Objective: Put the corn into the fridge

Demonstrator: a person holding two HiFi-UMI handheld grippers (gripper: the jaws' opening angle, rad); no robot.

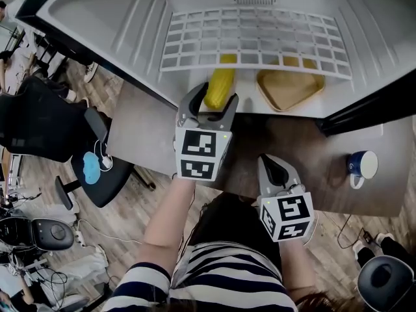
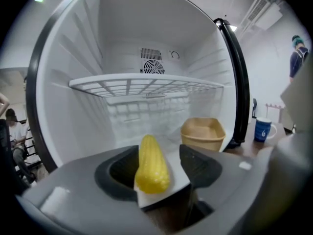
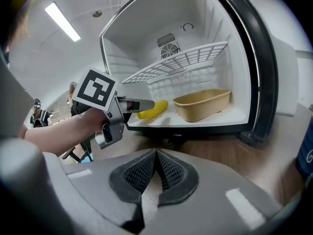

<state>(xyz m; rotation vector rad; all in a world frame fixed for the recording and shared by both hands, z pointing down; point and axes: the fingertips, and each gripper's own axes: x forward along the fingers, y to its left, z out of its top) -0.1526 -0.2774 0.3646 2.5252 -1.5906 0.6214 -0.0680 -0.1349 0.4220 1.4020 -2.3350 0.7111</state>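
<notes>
A yellow corn cob lies on the white floor of the open fridge, near its front lip. My left gripper reaches into the fridge and is open, its jaws on either side of the cob; a gap shows between the cob and the right jaw. In the right gripper view the left gripper has its tip at the cob's near end. My right gripper hangs back over the wooden table, shut with nothing between its jaws.
A tan tray sits on the fridge floor right of the corn. A white wire shelf spans the fridge above both. A blue mug stands on the table at right. Office chairs stand at left.
</notes>
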